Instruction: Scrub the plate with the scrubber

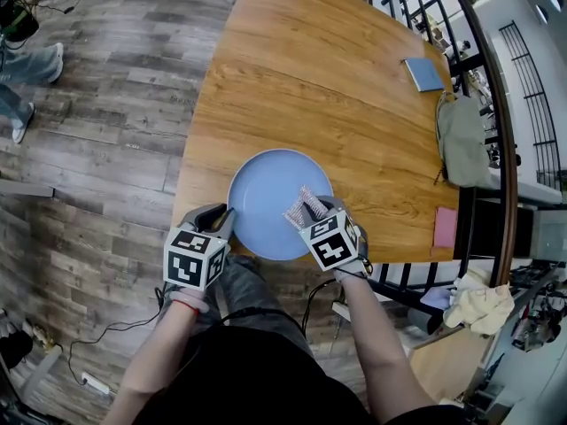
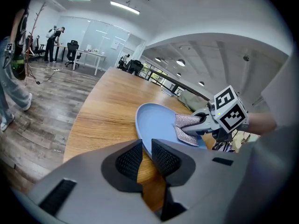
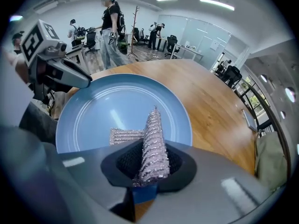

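Nearest, right hand-held gripper: jaws clamped tight on folded silvery mesh scrubber. Scrubber's free end touches inner face of round light-blue plate, right of centre. Left hand-held gripper: jaws almost together, pinching plate's near-left rim between pads. Plate sits at near edge of round wooden worktop. Blue notebook lies near worktop's far right edge, well apart from plate. Pink flat pad lies at right edge.
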`<control>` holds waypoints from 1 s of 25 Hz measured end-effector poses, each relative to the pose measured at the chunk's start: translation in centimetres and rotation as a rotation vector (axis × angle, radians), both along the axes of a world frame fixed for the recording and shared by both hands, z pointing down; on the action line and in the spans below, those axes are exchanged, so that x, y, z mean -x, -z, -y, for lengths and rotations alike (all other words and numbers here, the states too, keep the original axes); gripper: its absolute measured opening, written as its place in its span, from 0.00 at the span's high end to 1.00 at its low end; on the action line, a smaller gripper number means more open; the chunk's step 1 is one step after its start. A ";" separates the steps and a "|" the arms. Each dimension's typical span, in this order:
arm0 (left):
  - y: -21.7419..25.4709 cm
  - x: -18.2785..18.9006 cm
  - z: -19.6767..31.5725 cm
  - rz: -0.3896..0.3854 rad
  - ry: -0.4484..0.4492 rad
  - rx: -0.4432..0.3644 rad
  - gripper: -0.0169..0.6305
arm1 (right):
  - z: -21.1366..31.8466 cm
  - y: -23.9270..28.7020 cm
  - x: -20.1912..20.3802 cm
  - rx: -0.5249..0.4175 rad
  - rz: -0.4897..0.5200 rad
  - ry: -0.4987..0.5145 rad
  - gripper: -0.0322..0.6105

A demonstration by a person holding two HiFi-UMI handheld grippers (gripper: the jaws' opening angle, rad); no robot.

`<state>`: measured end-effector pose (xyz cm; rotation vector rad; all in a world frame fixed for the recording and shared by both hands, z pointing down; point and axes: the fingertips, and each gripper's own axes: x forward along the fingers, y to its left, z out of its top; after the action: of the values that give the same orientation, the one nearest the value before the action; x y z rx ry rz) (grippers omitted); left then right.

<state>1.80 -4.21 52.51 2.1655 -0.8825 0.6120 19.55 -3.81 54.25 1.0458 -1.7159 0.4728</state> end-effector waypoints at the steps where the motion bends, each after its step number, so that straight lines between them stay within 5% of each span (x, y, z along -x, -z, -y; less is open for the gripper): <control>1: 0.0 0.0 0.0 -0.001 -0.002 0.000 0.88 | -0.3 0.0 0.1 0.005 0.009 -0.005 0.85; 13: 0.0 -0.1 0.0 0.004 -0.023 -0.002 0.88 | -3.0 -0.1 4.7 0.067 0.131 0.086 0.85; 25: 0.1 0.0 0.0 0.009 -0.012 -0.004 0.88 | -0.8 0.0 9.2 0.005 0.161 0.200 0.85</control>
<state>1.81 -4.23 52.42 2.1751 -0.8763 0.6264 10.40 -2.98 54.27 0.8396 -1.9384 0.4416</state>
